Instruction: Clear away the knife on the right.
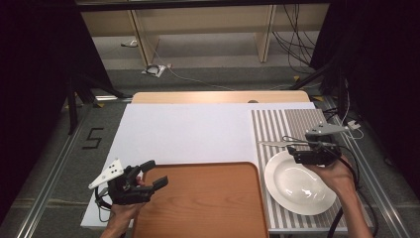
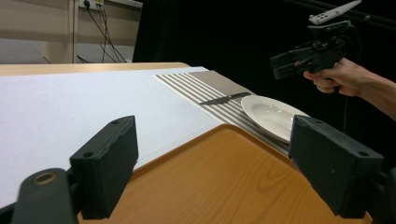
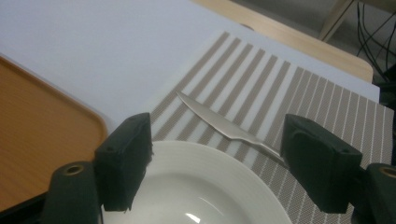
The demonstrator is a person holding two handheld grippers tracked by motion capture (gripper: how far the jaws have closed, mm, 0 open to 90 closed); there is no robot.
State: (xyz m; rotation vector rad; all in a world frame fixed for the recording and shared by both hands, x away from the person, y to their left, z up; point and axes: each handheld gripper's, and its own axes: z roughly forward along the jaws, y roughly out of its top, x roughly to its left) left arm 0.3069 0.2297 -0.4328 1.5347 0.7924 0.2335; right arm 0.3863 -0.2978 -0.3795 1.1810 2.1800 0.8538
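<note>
The left gripper (image 1: 151, 173) hovers over the near-left corner of the one wooden tray (image 1: 208, 203), jaws spread wide with nothing between them, apparently waiting its turn. The tray sits on the white table sheet (image 1: 183, 131), probably ready to receive tableware. To the right lies a single striped placemat (image 1: 287, 124) bearing one white plate (image 1: 297, 183) and, just beyond the plate's far rim, one knife (image 1: 273, 144), blade pointing left. The right gripper (image 1: 292, 151) hangs above the plate's far edge, jaws wide apart and empty, aimed at the knife, likely to pick it up.
</note>
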